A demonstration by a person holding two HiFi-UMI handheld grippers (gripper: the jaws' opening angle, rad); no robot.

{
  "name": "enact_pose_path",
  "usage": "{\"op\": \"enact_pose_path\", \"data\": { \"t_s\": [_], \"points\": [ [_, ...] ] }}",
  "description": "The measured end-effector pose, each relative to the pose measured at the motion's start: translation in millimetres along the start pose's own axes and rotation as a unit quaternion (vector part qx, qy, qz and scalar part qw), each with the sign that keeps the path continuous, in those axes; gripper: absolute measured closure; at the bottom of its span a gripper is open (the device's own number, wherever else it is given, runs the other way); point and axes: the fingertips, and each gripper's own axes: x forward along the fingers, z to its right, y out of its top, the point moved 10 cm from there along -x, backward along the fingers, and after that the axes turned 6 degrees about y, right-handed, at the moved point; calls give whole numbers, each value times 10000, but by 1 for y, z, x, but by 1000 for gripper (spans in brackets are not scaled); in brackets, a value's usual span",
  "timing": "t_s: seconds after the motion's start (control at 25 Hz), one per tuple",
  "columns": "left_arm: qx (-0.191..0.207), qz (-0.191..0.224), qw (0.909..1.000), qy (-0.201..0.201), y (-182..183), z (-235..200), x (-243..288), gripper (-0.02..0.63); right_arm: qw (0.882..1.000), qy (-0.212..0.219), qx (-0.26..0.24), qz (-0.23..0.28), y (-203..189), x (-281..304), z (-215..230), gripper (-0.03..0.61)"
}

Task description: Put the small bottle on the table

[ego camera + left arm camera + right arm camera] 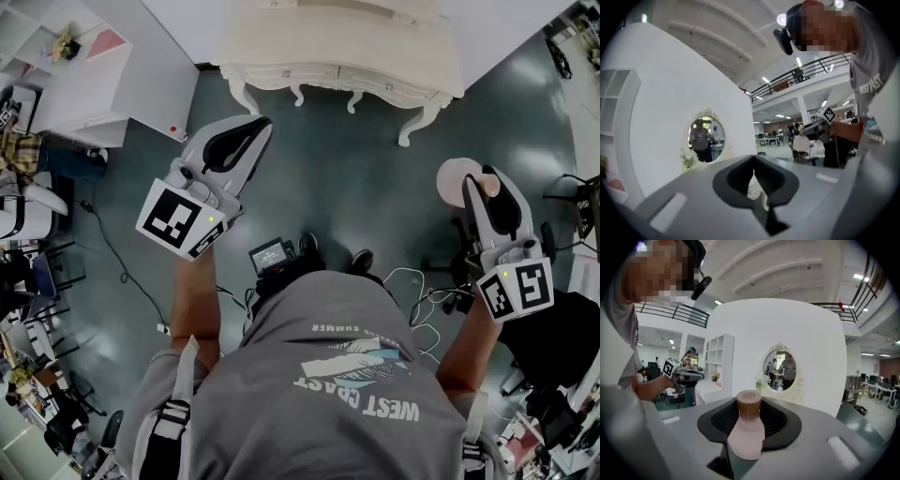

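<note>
- My right gripper (491, 192) is clamped on the bottle (746, 430): pink body between the pads, brown cap pointing away from me.
- The bottle hangs in the air over the floor (356, 169), short of the table (281, 47) and off towards its right-hand legs.
- My left gripper (251, 131) has its jaws all but together, only a sliver of a gap, with nothing in it. It is held up over the floor near the table's left end.
- The table is white with carved curved legs. The part of its top that I can see is bare.
- The floor is dark, glossy grey, with cables (112, 253) trailing across it.
- Ahead stands a white partition with an oval mirror (780, 369), and a white shelf (715, 362) to its left.
- Past the partition I see an open office with ceiling lights and a railed upper level.
</note>
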Motion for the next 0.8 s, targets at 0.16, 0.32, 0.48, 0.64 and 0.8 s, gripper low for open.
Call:
{"op": "enact_pose_path", "data": {
  "t_s": [0.16, 0.32, 0.48, 0.64, 0.8],
  "points": [
    [-29, 7, 10000, -50, -6, -11, 0, 612, 10000, 1, 1, -1, 3, 12, -6, 436],
    [-67, 21, 9999, -96, -11, -23, 1, 612, 10000, -32, -6, -41, 7, 23, -10, 436],
    [-93, 46, 9999, -136, -16, -34, 2, 612, 10000, -51, -4, -62, 10, 35, -14, 436],
    [-114, 86, 9997, -183, -19, -43, 0, 612, 10000, -47, 32, -58, 13, 46, -19, 436],
    [-144, 62, 9997, -212, -22, -50, 3, 612, 10000, 5, 80, -52, 17, 58, -19, 436]
  ]
}}
